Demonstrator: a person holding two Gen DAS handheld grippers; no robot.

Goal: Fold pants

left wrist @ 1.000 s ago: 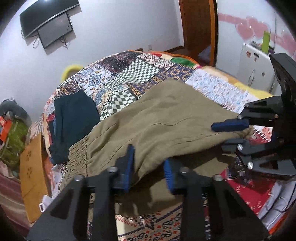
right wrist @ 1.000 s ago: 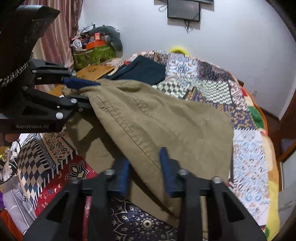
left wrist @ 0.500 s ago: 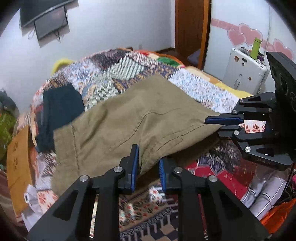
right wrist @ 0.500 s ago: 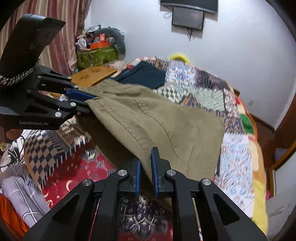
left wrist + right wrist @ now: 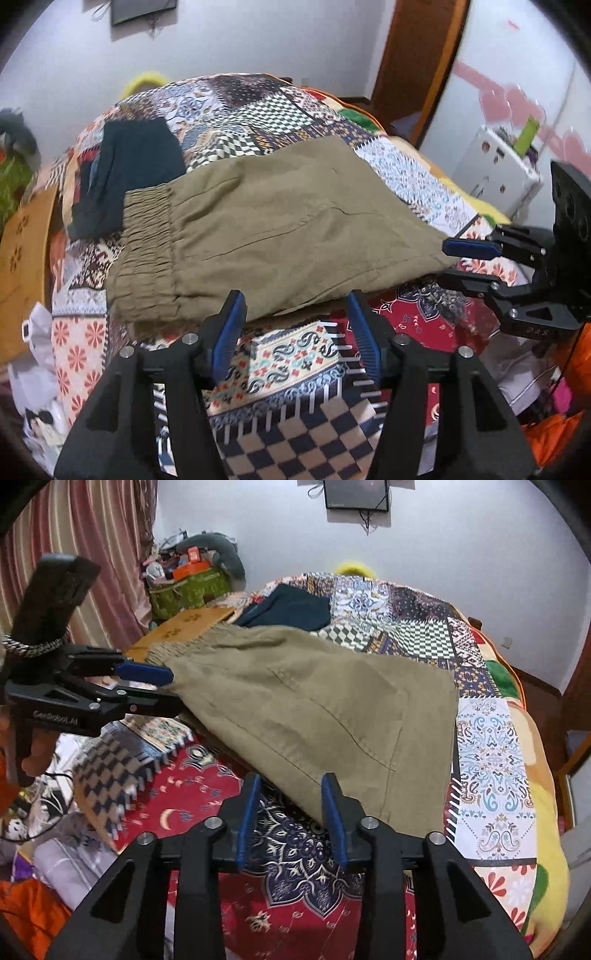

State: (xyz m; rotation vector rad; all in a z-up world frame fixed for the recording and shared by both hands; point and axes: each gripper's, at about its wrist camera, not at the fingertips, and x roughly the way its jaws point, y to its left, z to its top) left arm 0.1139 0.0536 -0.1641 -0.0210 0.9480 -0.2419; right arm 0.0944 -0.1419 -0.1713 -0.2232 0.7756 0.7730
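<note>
The olive-green pants [image 5: 273, 229] lie folded flat on the patchwork bedspread [image 5: 258, 114], elastic waistband to the left in the left wrist view. My left gripper [image 5: 295, 325] is open, just in front of the pants' near edge, holding nothing. My right gripper [image 5: 291, 805] is open too, at the near corner of the pants [image 5: 325, 716], and empty. The right gripper shows in the left wrist view [image 5: 461, 262] beside the pants' right corner. The left gripper shows in the right wrist view [image 5: 162, 688] at the pants' left edge.
A folded dark teal garment [image 5: 129, 177] lies on the bed beyond the waistband. A wooden board [image 5: 22, 258] is at the left side. A white appliance [image 5: 495, 173] stands at the right. An orange cloth [image 5: 26, 912] and more bedding lie near me.
Both grippers were shut on the pants' edge and held it up. They have let it go and opened, and the pants now lie flat on the bed.
</note>
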